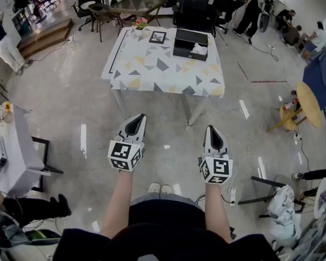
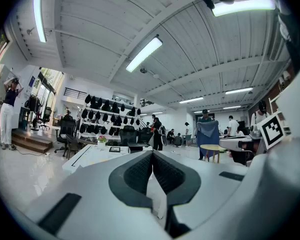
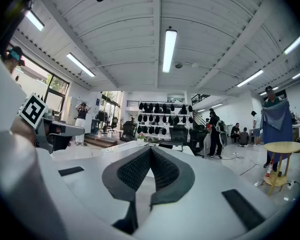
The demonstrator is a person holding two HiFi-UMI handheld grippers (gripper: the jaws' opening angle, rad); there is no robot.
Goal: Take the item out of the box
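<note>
Ahead, black box (image 1: 187, 42) on table (image 1: 152, 72); left gripper (image 1: 140, 117), right gripper (image 1: 211, 128) both closed, empty.

The head view looks steeply down: left gripper (image 1: 137, 118) and right gripper (image 1: 211, 129) at lower centre, the table (image 1: 163, 69) far off at upper centre. Both gripper views look level along their jaws, sharing that distant table.

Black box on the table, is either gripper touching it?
No, left gripper and right gripper hover over the floor, short of the table.
</note>
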